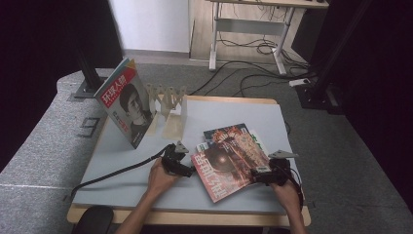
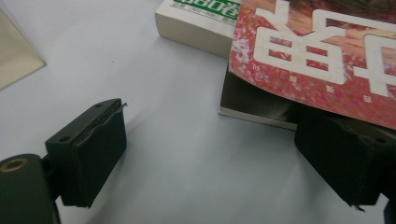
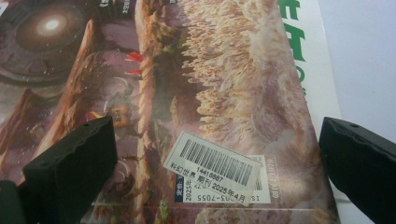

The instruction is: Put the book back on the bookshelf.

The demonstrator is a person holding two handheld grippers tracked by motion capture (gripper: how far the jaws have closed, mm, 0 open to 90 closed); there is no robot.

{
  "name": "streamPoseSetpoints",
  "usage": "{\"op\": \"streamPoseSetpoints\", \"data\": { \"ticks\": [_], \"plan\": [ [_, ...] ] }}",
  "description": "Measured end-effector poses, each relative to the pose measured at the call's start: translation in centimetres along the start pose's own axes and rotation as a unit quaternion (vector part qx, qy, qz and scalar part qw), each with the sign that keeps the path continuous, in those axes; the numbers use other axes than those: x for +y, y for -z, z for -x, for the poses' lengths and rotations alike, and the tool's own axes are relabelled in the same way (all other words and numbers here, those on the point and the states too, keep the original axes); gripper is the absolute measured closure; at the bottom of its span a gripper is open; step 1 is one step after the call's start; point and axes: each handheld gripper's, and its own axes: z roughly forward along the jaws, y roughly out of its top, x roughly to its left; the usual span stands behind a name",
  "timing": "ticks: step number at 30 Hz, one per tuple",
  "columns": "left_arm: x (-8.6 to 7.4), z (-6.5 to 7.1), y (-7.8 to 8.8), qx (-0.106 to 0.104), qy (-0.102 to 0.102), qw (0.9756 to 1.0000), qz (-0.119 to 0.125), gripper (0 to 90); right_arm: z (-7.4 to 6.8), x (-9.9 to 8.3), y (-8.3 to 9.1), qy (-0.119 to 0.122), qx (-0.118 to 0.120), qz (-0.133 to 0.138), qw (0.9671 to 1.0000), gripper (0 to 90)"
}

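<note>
A red magazine tops a loose pile of magazines on the grey table. My left gripper is at the pile's left edge. In the left gripper view it stands open with its right-hand jaw beside the red cover and a dark magazine under that cover. My right gripper is at the pile's right corner. It is open, with its jaws astride a magazine's barcode sticker, and holds nothing.
A magazine with a portrait cover stands propped against a wooden folding rack at the back left. A pale translucent sheet lies before the rack. A white book with green letters sits under the pile.
</note>
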Motion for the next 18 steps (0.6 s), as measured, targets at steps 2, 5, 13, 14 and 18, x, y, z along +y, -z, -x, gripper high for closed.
{"op": "streamPoseSetpoints", "data": {
  "ticks": [2, 5, 13, 14, 18],
  "plan": [
    [0.4, -0.4, -0.3, 0.001, 0.007, 1.0, 0.004, 7.0, -0.1, -0.1, 0.2, -0.001, -0.004, -0.002, 1.0, 0.0],
    [0.6, -0.8, -0.4, 0.007, 0.015, 0.9998, 0.012, 6.3, -0.3, -0.4, 0.5, 0.0, -0.009, -0.001, 1.0, 0.0],
    [1.3, -1.8, -0.8, 0.021, 0.044, 0.9982, 0.035, 7.3, -1.1, -1.5, 1.8, -0.002, -0.019, -0.004, 0.9998, 0.0],
    [1.3, -1.9, -0.8, 0.021, 0.047, 0.998, 0.037, 7.6, -1.2, -1.6, 1.9, -0.002, -0.019, -0.003, 0.9998, 0.0],
    [1.4, -2.0, -0.6, 0.021, 0.046, 0.9979, 0.039, 9.8, -1.1, -2.0, 2.3, -0.005, -0.008, -0.008, 0.9999, 0.0]
  ]
}}
